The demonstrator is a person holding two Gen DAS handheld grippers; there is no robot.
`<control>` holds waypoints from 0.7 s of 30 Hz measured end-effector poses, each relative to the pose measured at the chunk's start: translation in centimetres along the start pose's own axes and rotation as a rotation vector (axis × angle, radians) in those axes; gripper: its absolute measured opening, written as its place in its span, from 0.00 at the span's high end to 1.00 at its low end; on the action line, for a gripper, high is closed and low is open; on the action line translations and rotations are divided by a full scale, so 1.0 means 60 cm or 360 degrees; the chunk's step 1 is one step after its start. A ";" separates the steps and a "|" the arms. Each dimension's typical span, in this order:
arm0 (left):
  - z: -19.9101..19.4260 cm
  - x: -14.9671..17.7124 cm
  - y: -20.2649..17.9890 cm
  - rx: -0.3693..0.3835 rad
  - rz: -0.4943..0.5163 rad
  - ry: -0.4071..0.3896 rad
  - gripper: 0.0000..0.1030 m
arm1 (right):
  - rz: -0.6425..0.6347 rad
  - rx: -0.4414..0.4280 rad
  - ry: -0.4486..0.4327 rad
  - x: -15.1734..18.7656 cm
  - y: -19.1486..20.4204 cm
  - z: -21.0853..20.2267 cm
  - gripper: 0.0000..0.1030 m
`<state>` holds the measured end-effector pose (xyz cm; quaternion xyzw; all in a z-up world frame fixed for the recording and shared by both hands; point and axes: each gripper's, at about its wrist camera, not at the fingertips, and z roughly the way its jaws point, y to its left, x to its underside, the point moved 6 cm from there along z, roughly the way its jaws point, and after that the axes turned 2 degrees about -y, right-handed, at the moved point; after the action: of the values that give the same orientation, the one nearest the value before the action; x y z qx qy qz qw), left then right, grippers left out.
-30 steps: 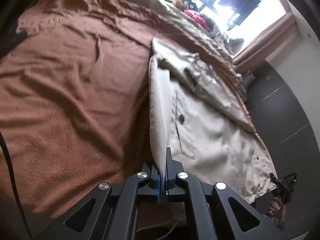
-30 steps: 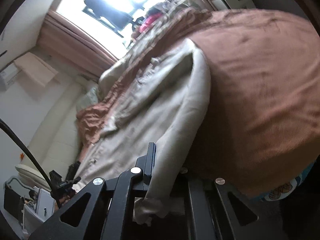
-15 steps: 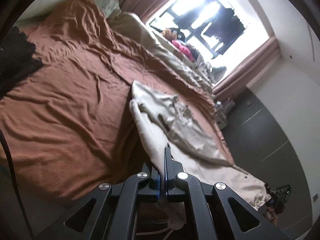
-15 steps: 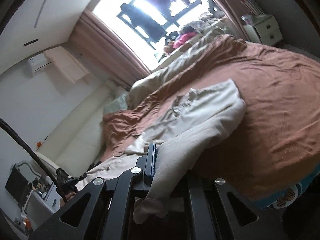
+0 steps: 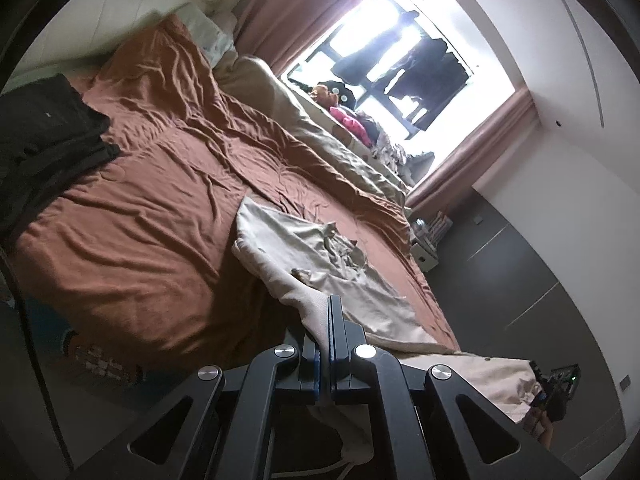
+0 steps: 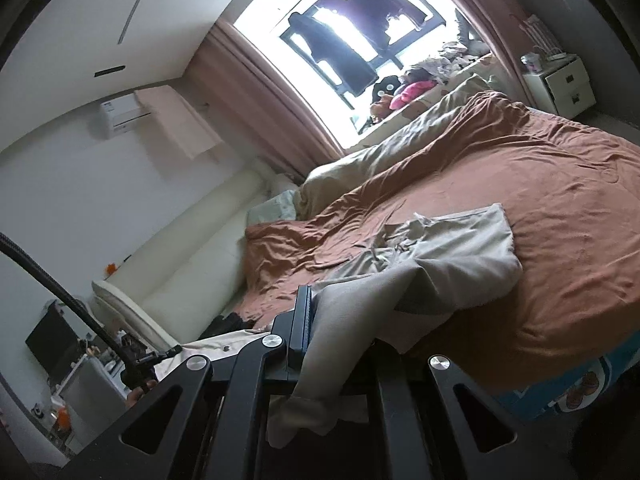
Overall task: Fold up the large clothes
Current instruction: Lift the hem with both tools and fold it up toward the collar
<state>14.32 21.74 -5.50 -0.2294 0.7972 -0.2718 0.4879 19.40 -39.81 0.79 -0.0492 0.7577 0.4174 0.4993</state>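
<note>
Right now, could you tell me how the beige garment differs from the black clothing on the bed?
The beige cotton garment is pale and spread out, partly lifted off the rust-brown bedspread by the left gripper and the right gripper. The black clothing is dark, bunched in a heap and untouched. Both rest on the same bedspread.

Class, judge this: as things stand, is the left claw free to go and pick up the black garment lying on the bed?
Probably not: the left claw is shut on the beige coat, and the black garment lies well across the bed.

Both wrist views overlook the bed (image 5: pixel 152 216), facing the window (image 6: pixel 360 28).
</note>
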 end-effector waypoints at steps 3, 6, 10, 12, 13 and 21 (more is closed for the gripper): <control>-0.020 -0.003 -0.018 0.0018 0.0035 -0.0028 0.98 | -0.0007 -0.0027 -0.0015 -0.004 -0.004 -0.003 0.96; -0.032 -0.013 -0.035 0.0040 0.0064 -0.0060 0.98 | -0.0043 -0.0030 -0.0038 -0.016 -0.009 0.001 0.96; -0.022 -0.025 -0.043 0.0005 0.0117 -0.0076 0.98 | -0.0038 -0.0006 -0.0041 -0.022 -0.035 0.018 0.96; -0.010 -0.026 -0.040 -0.0003 0.0119 -0.0064 0.98 | -0.0016 0.0006 -0.0029 -0.023 -0.052 0.035 0.96; -0.003 -0.028 -0.038 -0.0010 0.0121 -0.0059 0.98 | -0.0009 0.0015 -0.0023 -0.025 -0.059 0.043 0.96; 0.076 -0.059 -0.019 -0.0082 0.0124 -0.0018 0.98 | 0.0032 0.0073 -0.0018 -0.068 -0.116 0.131 0.96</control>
<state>20.04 22.19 -4.16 -0.2124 0.8094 -0.2305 0.4966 30.48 -40.39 -1.21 -0.0277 0.7646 0.4051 0.5004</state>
